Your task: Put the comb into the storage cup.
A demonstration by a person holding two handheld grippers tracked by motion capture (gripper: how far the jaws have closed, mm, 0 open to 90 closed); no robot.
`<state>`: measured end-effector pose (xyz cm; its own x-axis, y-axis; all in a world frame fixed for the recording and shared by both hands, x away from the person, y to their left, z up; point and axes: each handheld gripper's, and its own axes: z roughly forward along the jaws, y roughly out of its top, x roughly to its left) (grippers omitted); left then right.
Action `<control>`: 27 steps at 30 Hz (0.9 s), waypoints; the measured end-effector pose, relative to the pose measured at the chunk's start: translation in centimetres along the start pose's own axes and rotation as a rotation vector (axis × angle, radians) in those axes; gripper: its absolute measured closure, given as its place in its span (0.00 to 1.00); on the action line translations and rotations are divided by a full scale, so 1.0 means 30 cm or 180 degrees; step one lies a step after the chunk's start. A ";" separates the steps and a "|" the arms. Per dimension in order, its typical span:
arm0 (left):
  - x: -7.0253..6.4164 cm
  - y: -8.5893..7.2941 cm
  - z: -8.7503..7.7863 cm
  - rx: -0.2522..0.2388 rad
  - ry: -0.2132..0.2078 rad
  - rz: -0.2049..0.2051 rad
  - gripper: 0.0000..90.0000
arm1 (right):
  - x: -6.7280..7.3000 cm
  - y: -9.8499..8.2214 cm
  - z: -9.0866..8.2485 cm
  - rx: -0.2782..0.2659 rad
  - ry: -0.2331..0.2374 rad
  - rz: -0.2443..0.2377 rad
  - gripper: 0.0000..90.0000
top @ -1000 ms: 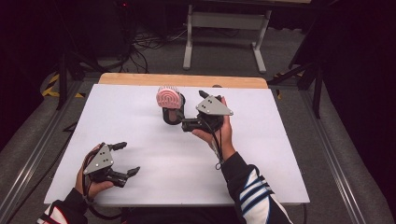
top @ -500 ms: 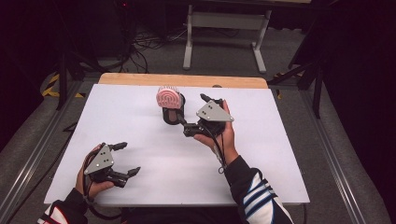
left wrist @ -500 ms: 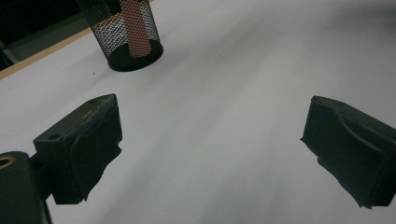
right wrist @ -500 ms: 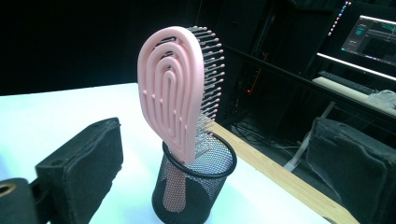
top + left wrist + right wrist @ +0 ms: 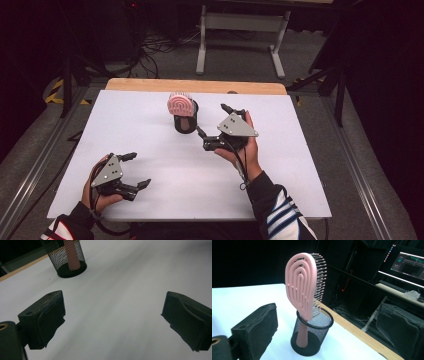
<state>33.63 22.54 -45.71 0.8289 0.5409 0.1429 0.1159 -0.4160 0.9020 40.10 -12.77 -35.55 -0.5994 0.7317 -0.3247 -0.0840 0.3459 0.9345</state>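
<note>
A pink hairbrush [image 5: 181, 104] [image 5: 305, 283] stands handle-down in a black mesh cup [image 5: 185, 121] [image 5: 312, 336] near the table's far middle. My right gripper [image 5: 214, 121] [image 5: 332, 322] is open just right of the cup, its jaws pointing at it with nothing between them. Near the front left edge, my left gripper [image 5: 136, 170] [image 5: 112, 315] is open over bare white tabletop. The left gripper view has the mesh cup [image 5: 68, 257] at its upper left, well beyond the jaws.
The white table [image 5: 150, 150] has a wooden strip [image 5: 200, 86] along its far edge. Beyond it lie cables and a metal stand [image 5: 240, 30] on the floor. A lit monitor [image 5: 408, 265] stands at the far right of the right gripper view.
My right gripper has drawn back from the cup toward the near right. The left gripper and the brush have stayed put.
</note>
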 end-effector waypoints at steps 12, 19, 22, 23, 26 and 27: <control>0.000 0.000 0.001 0.0010 0.0006 -0.0001 0.06 | 0.012 -0.021 -0.047 -0.0013 0.0056 -0.0086 0.05; 0.001 0.000 0.001 0.0006 0.0022 0.0018 0.06 | 0.018 -0.032 -0.069 -0.0016 0.0066 -0.0118 0.05; 0.000 0.000 0.001 0.0001 0.0021 0.0019 0.06 | 0.019 -0.035 -0.080 -0.0031 0.0068 -0.0116 0.05; 0.000 -0.001 0.001 0.0004 0.0024 0.0020 0.06 | 0.020 -0.036 -0.083 -0.0033 0.0064 -0.0128 0.05; 0.000 -0.001 0.001 0.0004 0.0024 0.0020 0.06 | 0.022 -0.038 -0.093 -0.0044 0.0070 -0.0133 0.05; 0.001 0.000 0.001 0.0004 0.0023 0.0027 0.06 | 0.023 -0.039 -0.095 -0.0045 0.0066 -0.0141 0.05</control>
<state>33.65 22.54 -45.72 0.8258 0.5426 0.1536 0.1095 -0.4215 0.9002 37.51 -14.35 -36.46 -0.6111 0.7035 -0.3629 -0.1220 0.3693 0.9213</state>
